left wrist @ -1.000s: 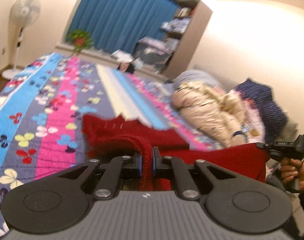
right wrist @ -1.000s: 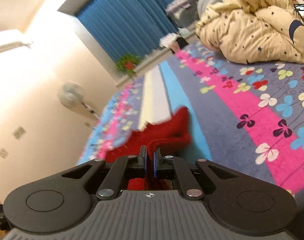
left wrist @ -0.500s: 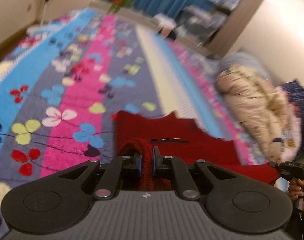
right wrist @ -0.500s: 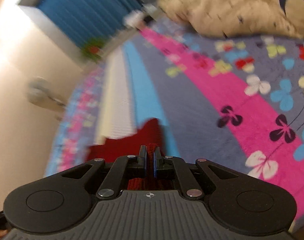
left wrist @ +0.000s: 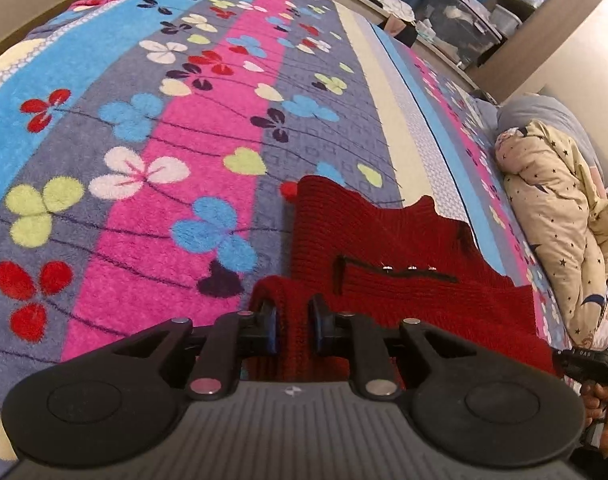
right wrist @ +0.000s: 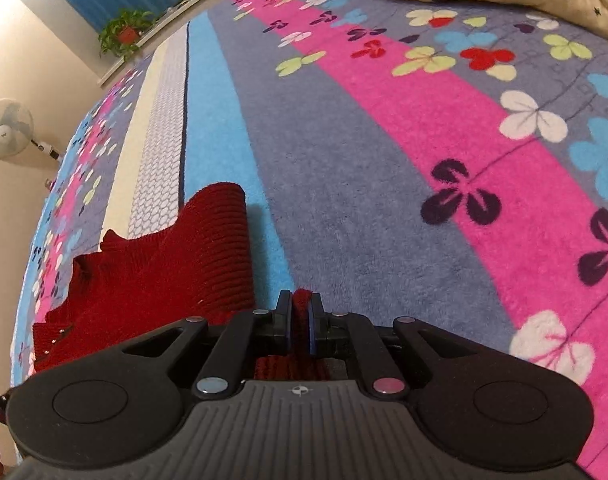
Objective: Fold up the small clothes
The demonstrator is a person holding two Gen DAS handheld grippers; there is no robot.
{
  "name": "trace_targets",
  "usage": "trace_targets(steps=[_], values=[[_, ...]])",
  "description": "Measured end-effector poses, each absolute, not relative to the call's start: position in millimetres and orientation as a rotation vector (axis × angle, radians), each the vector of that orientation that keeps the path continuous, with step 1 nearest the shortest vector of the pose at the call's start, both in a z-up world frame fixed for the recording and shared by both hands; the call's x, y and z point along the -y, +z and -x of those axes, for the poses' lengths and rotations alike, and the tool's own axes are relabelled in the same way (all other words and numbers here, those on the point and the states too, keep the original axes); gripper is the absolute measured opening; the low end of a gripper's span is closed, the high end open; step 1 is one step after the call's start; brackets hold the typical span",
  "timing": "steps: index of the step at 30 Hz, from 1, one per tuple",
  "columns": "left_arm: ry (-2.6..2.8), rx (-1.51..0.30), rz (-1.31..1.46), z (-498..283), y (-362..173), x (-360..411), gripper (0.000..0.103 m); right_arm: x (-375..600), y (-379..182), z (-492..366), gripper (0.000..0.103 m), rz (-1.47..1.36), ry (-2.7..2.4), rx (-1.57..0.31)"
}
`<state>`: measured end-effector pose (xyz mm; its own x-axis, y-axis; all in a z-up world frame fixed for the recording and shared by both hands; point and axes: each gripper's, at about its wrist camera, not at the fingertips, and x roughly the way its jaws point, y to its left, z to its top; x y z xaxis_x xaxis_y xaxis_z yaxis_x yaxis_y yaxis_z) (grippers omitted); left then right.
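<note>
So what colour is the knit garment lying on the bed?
Dark red, ribbed knit garment, with a dark trim line and small studs; the left wrist view shows it best.

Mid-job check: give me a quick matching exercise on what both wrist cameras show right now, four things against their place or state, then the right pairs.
Things:
1. red knit garment
2. left gripper
3. right gripper
4. cream star-print quilt

Places or states:
A. bunched at the bed's far right side
B. pinched shut on a fold of red knit
C. spread flat on the flowered bedspread
D. jaws just opening, the knit between them, pads apart from it

Pairs: 1-C, 2-D, 3-B, 4-A
</note>
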<state>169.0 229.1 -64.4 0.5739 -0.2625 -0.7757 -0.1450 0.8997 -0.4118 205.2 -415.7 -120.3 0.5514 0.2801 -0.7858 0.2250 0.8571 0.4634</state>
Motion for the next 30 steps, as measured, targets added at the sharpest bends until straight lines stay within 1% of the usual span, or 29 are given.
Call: trace_targets(steps=[1,3,5,6,8,11,12,13,14,16,21,25,30], values=[[-0.072,-0.965,0.464,-168,-62,-227,0.031,416,-119,-204,0.011,-0.555,0.033,-0.996],[-0.052,-0.953,0.452,-163,-58,-229,0.047,420,-115,-203,0.012,-0.542,0.023,-0.984],[-0.051,-0.939,0.469,-159,-54,-234,0.048,426,-111,-198,0.019,-0.546,0.007,-0.973],[-0.050,-0.928,0.480,-155,-52,-238,0.048,430,-110,-196,0.025,-0.548,-0.002,-0.962],[-0.044,-0.909,0.480,-148,-47,-244,0.049,438,-102,-188,0.025,-0.535,-0.041,-0.907],[-0.026,-0.893,0.476,-136,-41,-259,0.053,454,-94,-175,0.025,-0.533,-0.072,-0.843],[-0.015,-0.894,0.474,-131,-40,-264,0.057,460,-93,-171,0.026,-0.535,-0.077,-0.836],[-0.001,-0.901,0.464,-127,-40,-268,0.064,466,-94,-167,0.027,-0.533,-0.077,-0.839],[0.013,-0.911,0.446,-123,-40,-273,0.067,469,-95,-164,0.028,-0.530,-0.074,-0.849],[0.027,-0.944,0.402,-114,-42,-278,0.068,474,-99,-157,0.037,-0.522,-0.035,-0.882],[-0.090,-1.011,0.232,-104,-49,-259,0.068,468,-106,-145,0.042,-0.456,0.106,-0.953],[-0.205,-1.001,0.105,-103,-50,-225,0.069,444,-110,-145,0.042,-0.356,0.208,-1.021],[-0.235,-0.975,0.096,-116,-52,-203,0.070,404,-116,-151,0.042,-0.171,0.274,-1.070]])
